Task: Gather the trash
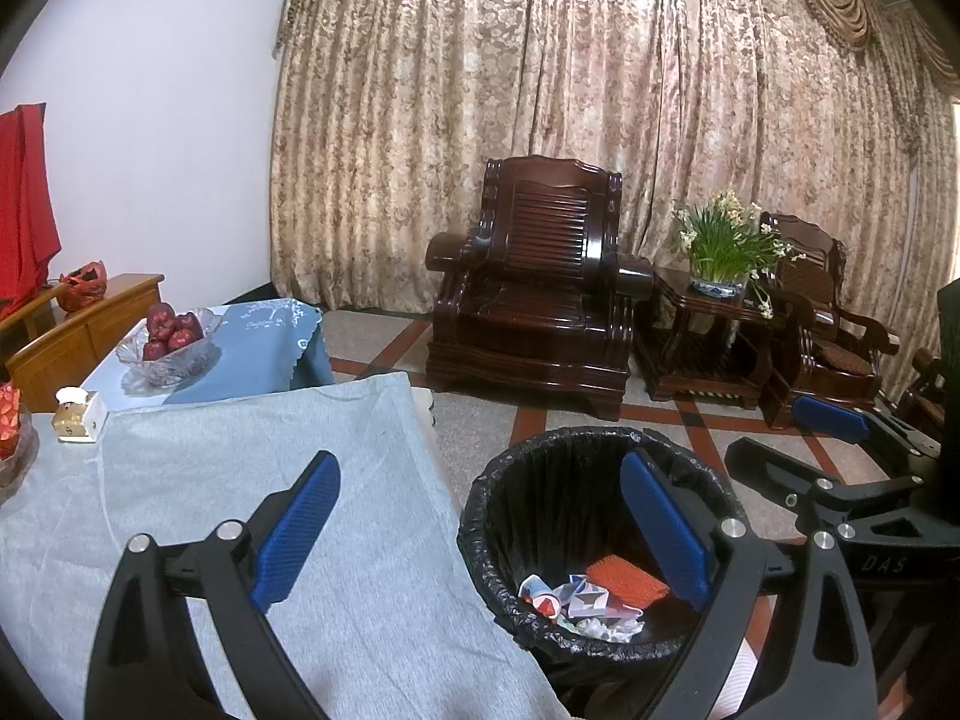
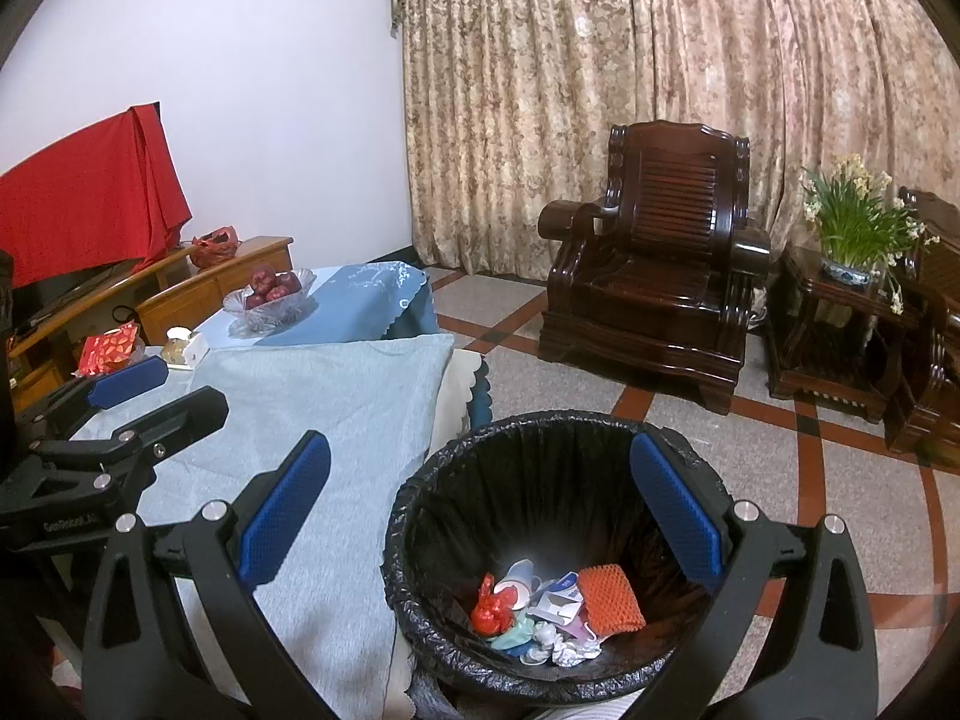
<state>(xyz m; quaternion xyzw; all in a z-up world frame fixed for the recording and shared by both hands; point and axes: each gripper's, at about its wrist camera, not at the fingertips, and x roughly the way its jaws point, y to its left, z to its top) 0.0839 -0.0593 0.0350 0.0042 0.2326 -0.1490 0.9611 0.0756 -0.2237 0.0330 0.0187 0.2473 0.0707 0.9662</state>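
I found my left tool (image 1: 480, 528) spread wide and holding nothing, one blue pad over the grey cloth on the tabletop (image 1: 270, 480), the other over the mouth of the trash bin (image 1: 600, 438). My right tool (image 2: 480, 516) was likewise wide and empty, straddling the tabletop edge and the bin. In the left wrist view, the right tool showed at about 3 o'clock, just beside my left.

The bin, lined with a black bag, stood on the floor against the tabletop's edge. The collected trash (image 2: 540, 618) lay at its bottom: a red wrapper (image 2: 489, 606), an orange mesh sleeve (image 2: 612, 600), crumpled paper and plastic scraps.

Farther along the tabletop, at roughly 10 o'clock, I noted a small gold-and-white box (image 1: 75, 414) and, beyond it, a glass bowl of red apples (image 1: 171, 336) on a blue cloth. At 12 to 1 o'clock, well apart, stood a dark wooden armchair (image 1: 540, 288), a side table with a flowering plant (image 1: 720, 240), and patterned curtains (image 1: 600, 90) behind them.
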